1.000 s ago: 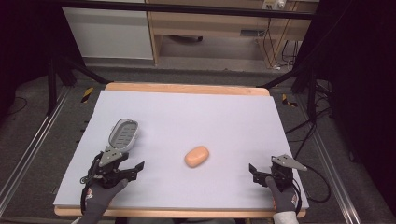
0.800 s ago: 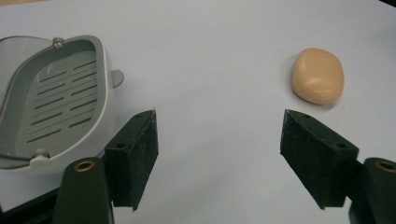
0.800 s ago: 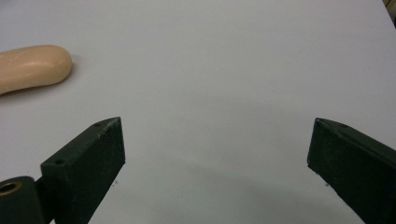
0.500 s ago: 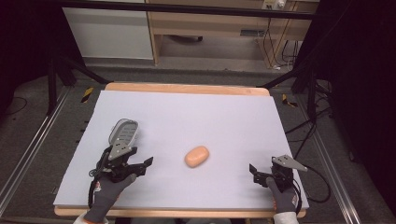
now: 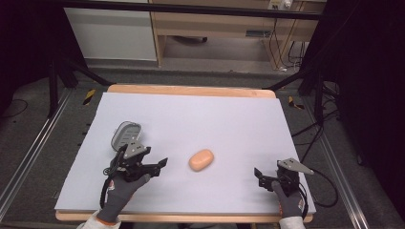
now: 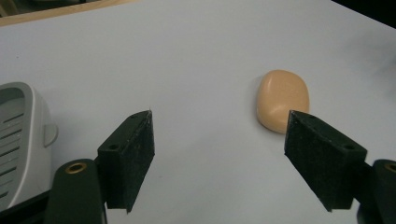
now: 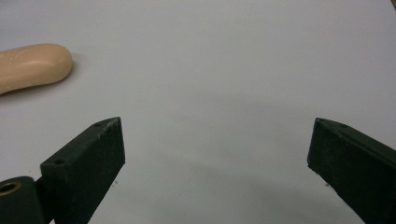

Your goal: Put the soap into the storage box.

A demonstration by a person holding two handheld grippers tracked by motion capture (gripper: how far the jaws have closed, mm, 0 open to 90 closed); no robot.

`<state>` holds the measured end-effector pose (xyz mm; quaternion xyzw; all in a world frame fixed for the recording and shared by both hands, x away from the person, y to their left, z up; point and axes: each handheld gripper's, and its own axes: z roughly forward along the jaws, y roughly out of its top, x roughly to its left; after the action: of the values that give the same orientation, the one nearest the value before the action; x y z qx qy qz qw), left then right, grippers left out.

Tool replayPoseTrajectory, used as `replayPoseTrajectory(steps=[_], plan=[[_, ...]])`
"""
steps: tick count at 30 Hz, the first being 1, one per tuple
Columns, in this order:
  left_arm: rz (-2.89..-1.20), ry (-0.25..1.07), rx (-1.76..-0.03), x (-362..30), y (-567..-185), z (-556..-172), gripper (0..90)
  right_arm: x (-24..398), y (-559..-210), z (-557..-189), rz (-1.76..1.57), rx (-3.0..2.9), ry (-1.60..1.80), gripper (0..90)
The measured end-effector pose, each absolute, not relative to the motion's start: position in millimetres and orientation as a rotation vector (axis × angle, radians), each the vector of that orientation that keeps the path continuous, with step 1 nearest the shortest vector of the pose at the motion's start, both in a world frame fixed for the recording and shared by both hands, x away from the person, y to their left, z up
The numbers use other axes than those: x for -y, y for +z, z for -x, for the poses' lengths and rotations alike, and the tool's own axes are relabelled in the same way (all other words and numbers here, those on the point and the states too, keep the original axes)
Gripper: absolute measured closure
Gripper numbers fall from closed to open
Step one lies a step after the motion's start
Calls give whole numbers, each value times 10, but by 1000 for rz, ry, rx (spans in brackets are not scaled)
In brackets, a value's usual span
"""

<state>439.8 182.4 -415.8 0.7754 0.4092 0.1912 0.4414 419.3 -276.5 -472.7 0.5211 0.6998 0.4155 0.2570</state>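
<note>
Left tongs (image 5: 155, 164) nearer smooth oval soap (image 5: 201, 160)

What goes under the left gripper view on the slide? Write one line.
Open left tongs aimed at soap, grey dish at left.

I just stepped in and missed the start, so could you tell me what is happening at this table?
A person holds a hand-held gripper in each hand over a white table. The left hand-held gripper is open and points at a peach soap, with a grey dish beside it. The right hand-held gripper is open near the table's edge. Nothing is gripped.
</note>
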Motion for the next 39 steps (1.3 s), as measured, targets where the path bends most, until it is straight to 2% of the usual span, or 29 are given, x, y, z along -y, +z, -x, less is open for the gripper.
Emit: replayPoseTrajectory(steps=[20, 39], plan=[[-1981, 425, -950, -1390, -4108, -4550, 220, 2746, -4724, -4193, -1415, -1896, 1122, 42], [-2058, 392, -923, -997, -4240, -4708, 213, 2726, -4716, -4203, -1419, -1896, 1114, 42]])
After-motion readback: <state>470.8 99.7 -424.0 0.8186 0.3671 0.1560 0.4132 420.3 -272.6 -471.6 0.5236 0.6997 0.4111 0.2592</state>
